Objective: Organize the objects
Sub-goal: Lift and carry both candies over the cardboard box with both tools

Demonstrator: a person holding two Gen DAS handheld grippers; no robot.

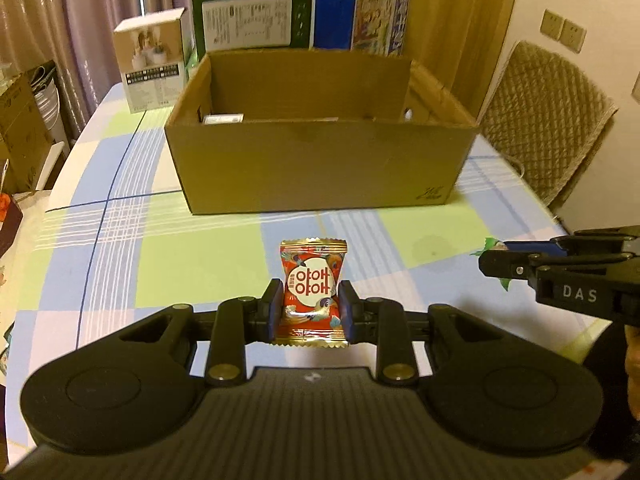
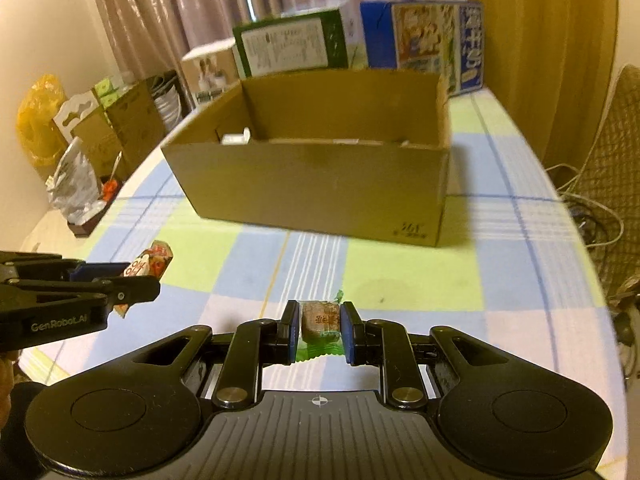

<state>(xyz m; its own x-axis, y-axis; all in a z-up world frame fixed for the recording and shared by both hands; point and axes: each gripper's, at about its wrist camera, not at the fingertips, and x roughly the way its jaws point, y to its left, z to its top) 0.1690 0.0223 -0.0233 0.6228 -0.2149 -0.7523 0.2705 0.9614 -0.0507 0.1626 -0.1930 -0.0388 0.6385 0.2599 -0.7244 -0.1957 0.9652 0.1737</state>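
A red snack packet (image 1: 313, 292) with a white round label is clamped upright between the blue pads of the left hand-held gripper (image 1: 310, 306), held above the tabletop (image 1: 180, 256) in front of the cardboard box (image 1: 320, 168). In the right wrist view the same packet (image 2: 154, 262) is seen at the left edge, pinched in the left hand-held gripper (image 2: 136, 280). A small brown sweet in a green wrapper (image 2: 320, 330) is gripped between the pads of the right hand-held gripper (image 2: 320, 328) — its wrapper ends stick out above and below. In the left wrist view the right hand-held gripper (image 1: 496, 262) enters from the right, with green wrapper tips showing at its end.

The open-topped box stands on the checked cloth of blue, green and white squares; a few pale items lie inside it, too hidden to be named. Behind it three printed cartons are stood upright — a white one (image 1: 154, 68), a green one (image 1: 250, 20) and a blue one (image 1: 362, 20). A quilted chair (image 1: 548, 120) is placed at the right of the tabletop, and curtains (image 1: 80, 8) hang behind.
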